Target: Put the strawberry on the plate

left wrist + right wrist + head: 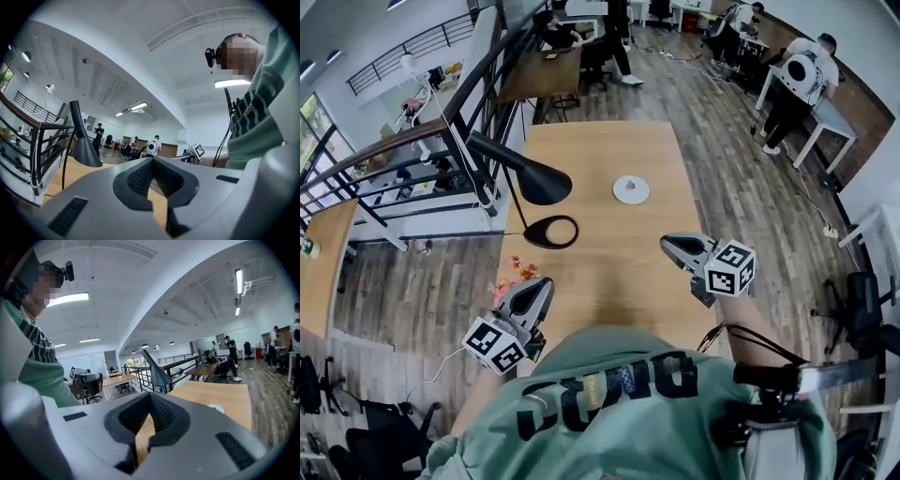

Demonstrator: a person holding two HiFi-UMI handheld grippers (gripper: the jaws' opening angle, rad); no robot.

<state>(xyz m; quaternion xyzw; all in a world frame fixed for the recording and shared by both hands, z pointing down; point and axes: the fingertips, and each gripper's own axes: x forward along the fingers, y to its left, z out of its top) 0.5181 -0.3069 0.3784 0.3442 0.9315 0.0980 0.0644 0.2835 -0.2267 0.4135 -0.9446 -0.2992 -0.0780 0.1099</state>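
strawberry (629, 184): small red spot on the white plate (631, 190). It looks to be sitting on it, a bit off centre; too small for me to make out more.
plate: on the wooden table (600, 150), far half, right of the middle, well ahead of both my grippers. In the right gripper view it's a pale disc (216, 408) past the jaws, and the berry isn't discernible there.
my right gripper (668, 244): fingers pressed together, nothing between them. It's over the table's right side, tips pointing left-forward, well short of the plate. Its own view (150, 397) shows only table wood through the gap behind the tips.
my left gripper (542, 286): fingers closed too, empty. It's at the near left edge of the table, tips pointing up the table. Same in its own view (152, 160).
black desk lamp (542, 181): left of the plate, round base (551, 232) between the left gripper and the plate. Cone shade in both gripper views (86, 151) (157, 371).
beyond: railing left, desks and people in the far room.
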